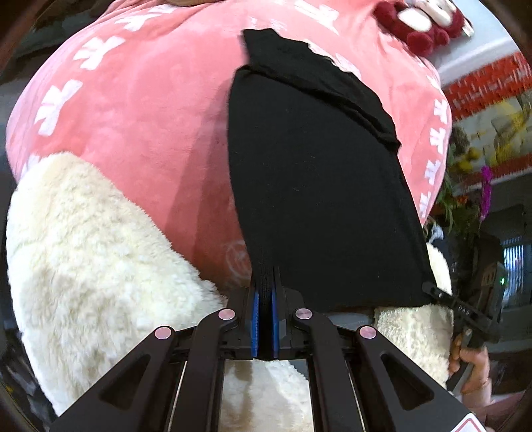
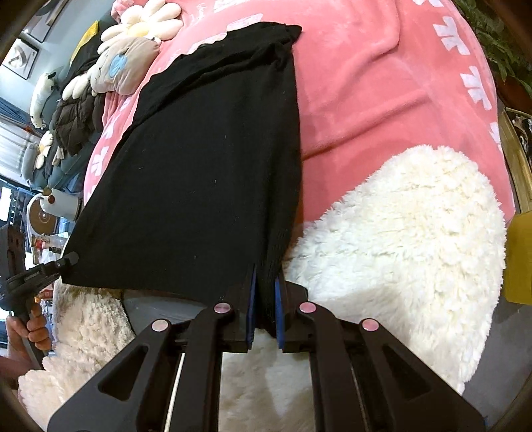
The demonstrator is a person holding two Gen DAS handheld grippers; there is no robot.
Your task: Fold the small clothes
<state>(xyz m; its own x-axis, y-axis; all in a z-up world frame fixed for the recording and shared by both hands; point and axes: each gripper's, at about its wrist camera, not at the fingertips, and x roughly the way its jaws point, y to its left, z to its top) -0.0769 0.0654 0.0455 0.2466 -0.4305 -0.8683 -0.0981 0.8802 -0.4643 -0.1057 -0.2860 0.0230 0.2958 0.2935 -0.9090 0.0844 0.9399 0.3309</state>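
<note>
A black garment (image 1: 312, 186) lies stretched over a pink blanket (image 1: 139, 126); it also shows in the right wrist view (image 2: 206, 166). My left gripper (image 1: 265, 292) is shut on the garment's near left corner, the cloth pinched between its blue pads. My right gripper (image 2: 266, 292) is shut on the near right corner. Each gripper shows in the other's view, the right one (image 1: 432, 290) and the left one (image 2: 68, 259), at the garment's opposite near corner. The near hem hangs taut between them, lifted above the blanket. The far end is creased and folded.
The white fluffy blanket edge (image 1: 99, 252) (image 2: 399, 239) lies below the garment. Plush flower pillows (image 2: 133, 40) and a dark jacket (image 2: 76, 116) lie at the far left. A red plush toy (image 1: 422, 26) and potted plants (image 1: 465, 206) stand to the right.
</note>
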